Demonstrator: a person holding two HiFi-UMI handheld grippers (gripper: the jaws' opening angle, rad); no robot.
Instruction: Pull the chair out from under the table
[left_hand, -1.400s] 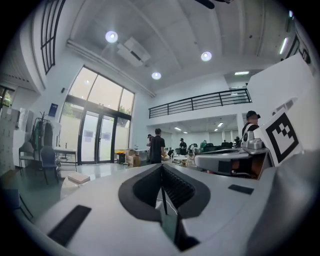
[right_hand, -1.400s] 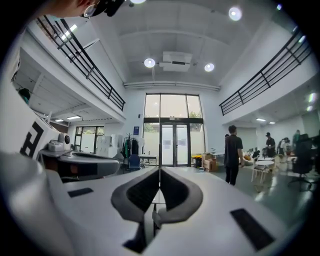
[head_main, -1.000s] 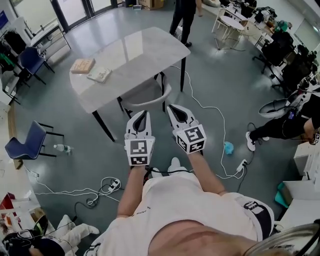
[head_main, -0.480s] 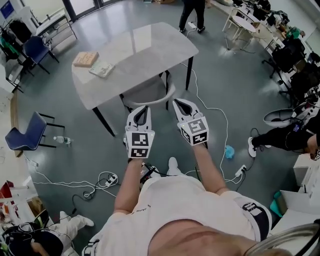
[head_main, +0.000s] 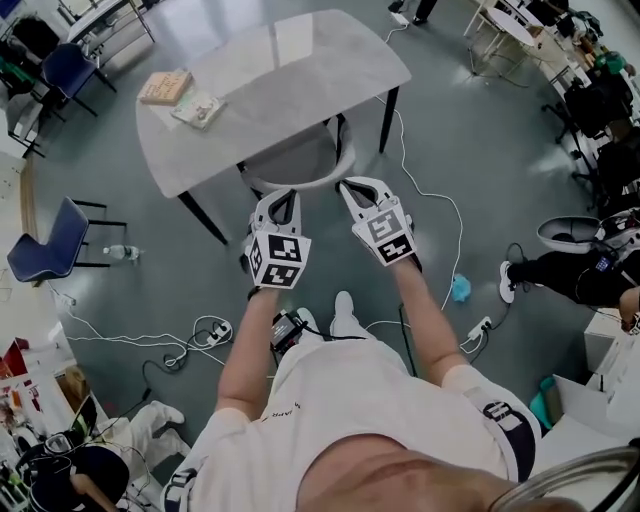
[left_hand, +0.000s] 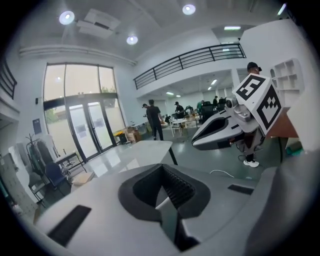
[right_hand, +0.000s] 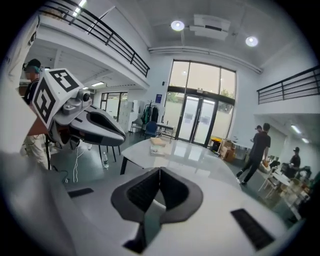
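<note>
Bench (head_main: 290, 75) top: pale grey, smooth, glossy, stone-look, mirroring the ceiling lights. Bench legs: dark and matt, probably painted metal, though too small to confirm. Chair (head_main: 300, 160) under the bench: grey moulded-plastic shell, smooth, low sheen. Book (head_main: 165, 87) on the bench: dull card cover. Floor (head_main: 480, 160) around the bench: grey, polished, softly reflective. Left gripper (head_main: 277, 197) and right gripper (head_main: 352, 185), beside the bench: white satin plastic shells. Fingers (left_hand: 175, 187): black ribbed matt pads.

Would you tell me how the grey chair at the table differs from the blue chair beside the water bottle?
The grey chair is pushed in under the table, partly hidden by its top, while the blue chair stands in the open, clear of any table. The grey chair sits near the middle of the head view and the blue chair at its left edge. Both are empty.
</note>
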